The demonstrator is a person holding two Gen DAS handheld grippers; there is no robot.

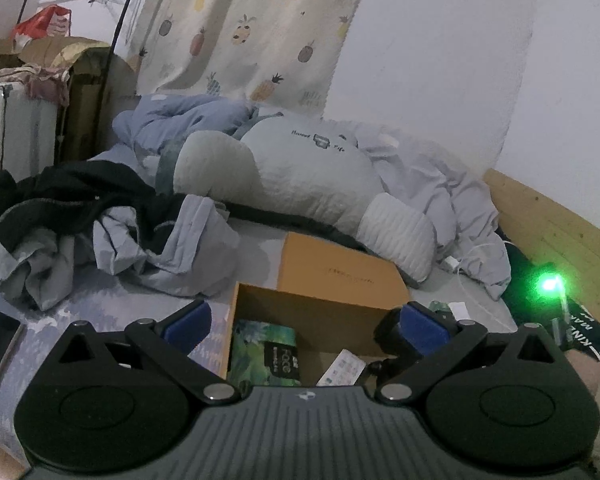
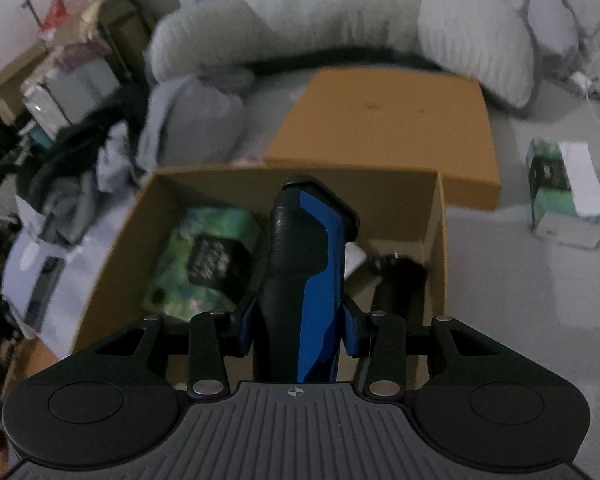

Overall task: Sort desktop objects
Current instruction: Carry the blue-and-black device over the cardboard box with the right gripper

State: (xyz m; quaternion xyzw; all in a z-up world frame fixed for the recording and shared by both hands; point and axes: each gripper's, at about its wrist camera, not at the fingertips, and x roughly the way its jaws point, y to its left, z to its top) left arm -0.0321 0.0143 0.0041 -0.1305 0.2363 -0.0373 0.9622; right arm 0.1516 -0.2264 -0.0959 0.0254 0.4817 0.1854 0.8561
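My right claw is clamped tight on a black and blue electric shaver, which sticks out forward between the fingers and sits right above the open cardboard box. Inside the box I can see a green tissue pack on the left, a small white card near the middle and some dark gadget on the right that's too blurry for me to name. The box lid lies flat just behind the box, on the bed. Off to the right on the sheet there's another small green and white box, well apart from the rest.

My left claw is spread wide with nothing between its blue pads, hovering at the near edge of the same box. From that view the tissue pack shows again, plus a long plush pillow and rumpled clothes further back on the bed.
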